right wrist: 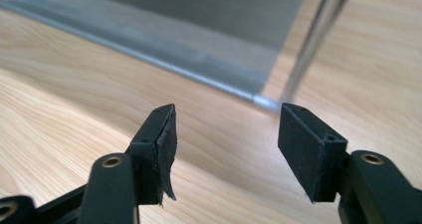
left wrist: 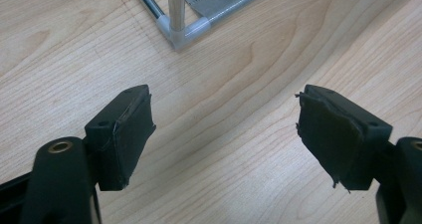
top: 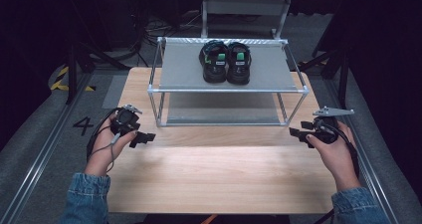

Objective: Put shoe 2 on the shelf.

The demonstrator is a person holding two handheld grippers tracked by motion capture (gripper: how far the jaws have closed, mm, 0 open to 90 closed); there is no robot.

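The left tool [top: 144, 138] and right tool [top: 297, 132] are both open, holding nothing, low over the counter [top: 214, 179]. 2 shoes [top: 225, 62] sit together on the rack [top: 181, 64].

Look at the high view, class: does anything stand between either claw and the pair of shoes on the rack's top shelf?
Nothing visible does. The shoes sit on the rack's top shelf, open from above. The left claw and right claw wait open over the table, each near a front corner of the rack.
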